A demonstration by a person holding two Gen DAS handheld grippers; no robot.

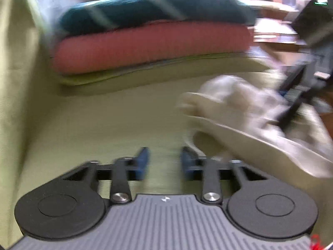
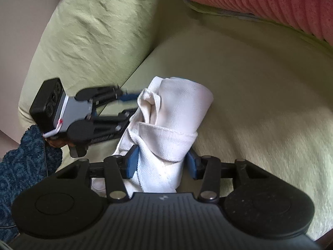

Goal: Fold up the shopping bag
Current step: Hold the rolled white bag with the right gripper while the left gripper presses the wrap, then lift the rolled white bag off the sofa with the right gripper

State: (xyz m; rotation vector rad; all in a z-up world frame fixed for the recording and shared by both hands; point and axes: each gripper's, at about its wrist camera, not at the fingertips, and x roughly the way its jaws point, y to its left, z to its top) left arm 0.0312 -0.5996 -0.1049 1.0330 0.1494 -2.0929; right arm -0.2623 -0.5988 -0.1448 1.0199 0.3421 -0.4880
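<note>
Right tongs (image 2: 160,162) pinch the rolled white canvas shopping bag (image 2: 172,120) on the pale green sofa seat (image 2: 260,104); spread, empty left tongs (image 1: 164,162) should likely tuck its loose end near the seat's left edge.

A pale green sofa seat (image 2: 260,87) fills most of both views, its fabric lightly textured. A matching green back cushion (image 2: 93,31) rises behind the seat in the right wrist view, creased in places. On the seat lies a ribbed pink cushion (image 1: 149,48), with a teal cushion (image 1: 156,12) stacked on top of it. A dark blue patterned rug (image 2: 22,158) shows beside the sofa's edge. Blurred shapes beyond the sofa, possibly wooden furniture (image 1: 276,39), cannot be made out clearly.
</note>
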